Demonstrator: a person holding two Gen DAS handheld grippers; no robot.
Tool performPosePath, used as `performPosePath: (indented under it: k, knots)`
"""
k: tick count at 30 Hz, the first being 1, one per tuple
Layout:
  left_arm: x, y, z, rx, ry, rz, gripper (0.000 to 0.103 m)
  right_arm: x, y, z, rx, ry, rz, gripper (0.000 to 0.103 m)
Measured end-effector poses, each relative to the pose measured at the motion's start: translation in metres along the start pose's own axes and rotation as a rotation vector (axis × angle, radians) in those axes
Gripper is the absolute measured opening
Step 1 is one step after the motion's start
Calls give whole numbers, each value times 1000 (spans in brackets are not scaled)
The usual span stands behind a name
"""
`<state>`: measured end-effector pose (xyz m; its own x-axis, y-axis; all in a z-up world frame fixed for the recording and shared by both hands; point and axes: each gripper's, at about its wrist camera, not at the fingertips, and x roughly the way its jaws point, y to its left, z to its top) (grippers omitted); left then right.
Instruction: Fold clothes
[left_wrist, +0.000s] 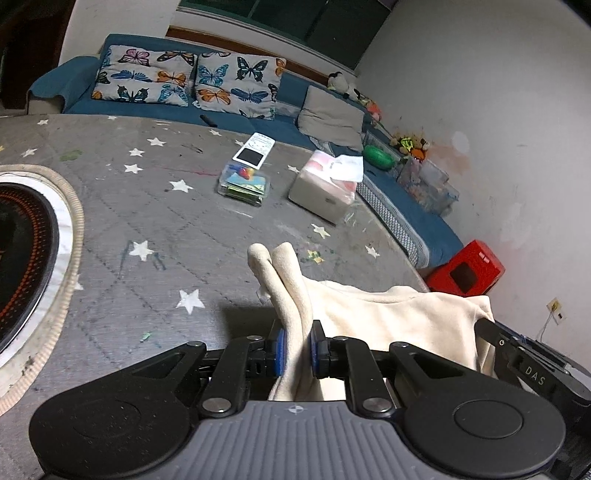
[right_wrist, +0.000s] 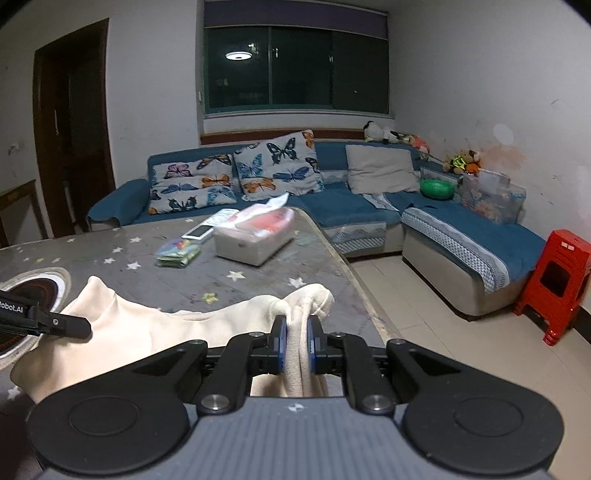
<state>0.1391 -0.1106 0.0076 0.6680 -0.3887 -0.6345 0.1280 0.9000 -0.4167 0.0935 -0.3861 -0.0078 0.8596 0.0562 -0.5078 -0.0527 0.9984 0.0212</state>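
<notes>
Two handheld grippers hold a cream garment stretched between them above the near edge of a grey star-patterned table. The left gripper pinches one bunched end; the right gripper is clamped on the other end. A tissue box sits farther back.
</notes>
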Motion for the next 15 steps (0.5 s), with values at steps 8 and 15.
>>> performPosePath:
  k: [8,15]
  knots:
    - [12,-1,-4,14,25,20,15,11,-10,-7,16,23,-18,10]
    - [18,0,-8,20,41,34,15,21,-16,-13,25,48,-30,10]
